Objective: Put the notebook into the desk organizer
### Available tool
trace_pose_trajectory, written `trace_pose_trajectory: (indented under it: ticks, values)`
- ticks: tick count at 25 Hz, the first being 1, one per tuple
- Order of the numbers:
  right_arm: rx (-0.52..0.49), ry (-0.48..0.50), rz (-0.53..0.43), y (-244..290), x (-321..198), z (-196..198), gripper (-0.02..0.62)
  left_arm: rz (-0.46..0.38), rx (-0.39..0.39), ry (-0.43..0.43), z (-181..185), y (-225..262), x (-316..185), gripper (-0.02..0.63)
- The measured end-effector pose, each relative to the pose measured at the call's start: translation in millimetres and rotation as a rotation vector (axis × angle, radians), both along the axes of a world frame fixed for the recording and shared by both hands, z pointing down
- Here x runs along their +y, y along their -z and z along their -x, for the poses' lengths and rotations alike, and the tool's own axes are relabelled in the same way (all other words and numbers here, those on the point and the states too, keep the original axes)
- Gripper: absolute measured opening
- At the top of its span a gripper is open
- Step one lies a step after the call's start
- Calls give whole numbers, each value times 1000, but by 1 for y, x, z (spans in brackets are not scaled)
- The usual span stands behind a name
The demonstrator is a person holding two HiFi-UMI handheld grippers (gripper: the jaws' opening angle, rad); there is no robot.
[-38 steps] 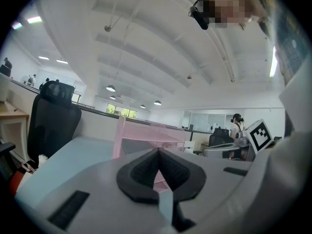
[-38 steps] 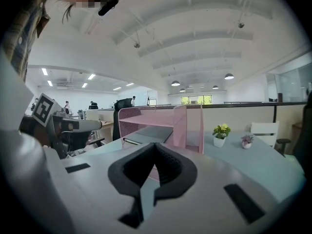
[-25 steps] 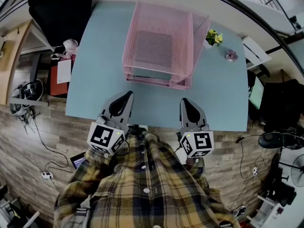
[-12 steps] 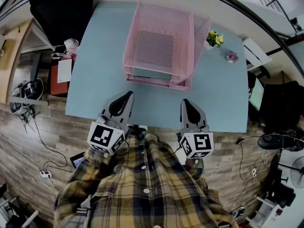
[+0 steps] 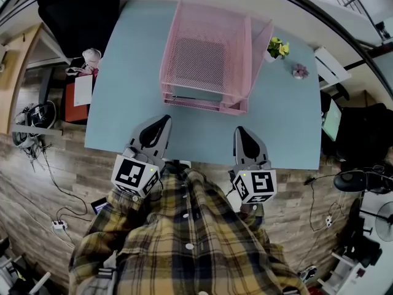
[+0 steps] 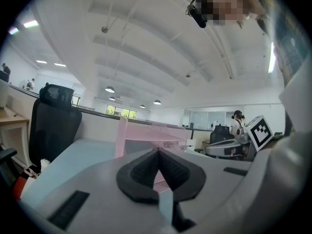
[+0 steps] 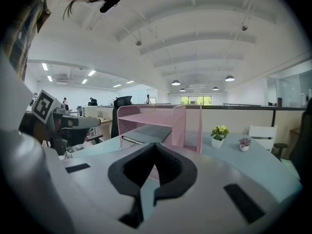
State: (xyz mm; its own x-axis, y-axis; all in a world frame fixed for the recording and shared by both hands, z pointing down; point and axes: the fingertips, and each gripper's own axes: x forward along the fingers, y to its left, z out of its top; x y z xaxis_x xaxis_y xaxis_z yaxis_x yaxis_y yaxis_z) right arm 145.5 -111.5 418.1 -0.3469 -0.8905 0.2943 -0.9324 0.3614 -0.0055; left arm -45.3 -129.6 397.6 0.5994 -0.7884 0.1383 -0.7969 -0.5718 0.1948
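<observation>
Holding left gripper [image 5: 161, 123] and right gripper [image 5: 241, 133] clenched, empty, at the table's [image 5: 129, 103] 6 o'clock edge, noting grey notebook [image 7: 147, 131] seemingly lying in pink organizer's [image 5: 247, 57] lower tray at 12 o'clock, risking shoving the light mesh askew by reaching in.

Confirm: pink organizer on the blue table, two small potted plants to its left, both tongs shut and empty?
One point is wrong. The yellow-flowered plant and the purple plant stand to the right of the pink organizer, not its left, as the head view shows. The rest holds: the organizer is on the blue table, and the left tongs and right tongs are shut and empty.
</observation>
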Motion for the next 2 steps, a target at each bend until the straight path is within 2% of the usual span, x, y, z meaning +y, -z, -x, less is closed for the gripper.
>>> trace_pose_trajectory:
  ticks: [2]
  values:
    - [-1,3,-2,0,-1,1,3,-2,-6,-8,0,0,-1,-9]
